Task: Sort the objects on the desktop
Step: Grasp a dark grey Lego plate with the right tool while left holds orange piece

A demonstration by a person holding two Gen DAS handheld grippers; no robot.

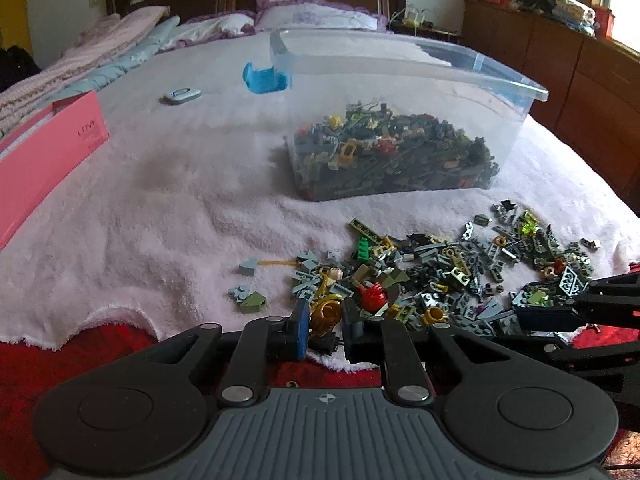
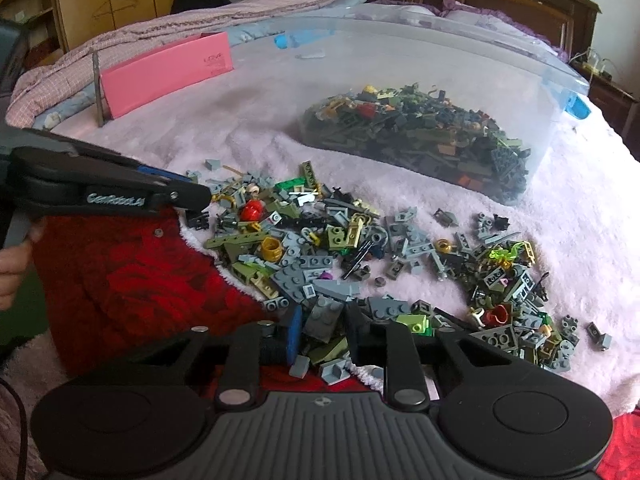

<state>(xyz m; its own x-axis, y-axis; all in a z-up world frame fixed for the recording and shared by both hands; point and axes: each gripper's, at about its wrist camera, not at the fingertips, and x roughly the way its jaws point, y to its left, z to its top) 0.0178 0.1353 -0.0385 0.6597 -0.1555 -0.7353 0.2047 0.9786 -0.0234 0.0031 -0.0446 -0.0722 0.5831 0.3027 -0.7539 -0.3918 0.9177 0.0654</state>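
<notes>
A heap of small building bricks, mostly grey and olive, lies on the pale pink blanket. Behind it a clear plastic bin holds many more bricks. At the heap's left end my left gripper is shut on a small black brick, with a gold piece just beyond its tips. The right wrist view shows that gripper over the blanket's edge with the black brick under its tips. My right gripper is closed on a grey brick at the heap's near edge.
A pink box lies at the left on the bed. A small remote-like device and a blue clip lie beyond the bin's left corner. A red patterned cover shows at the blanket's near edge. A person's hand holds the left gripper.
</notes>
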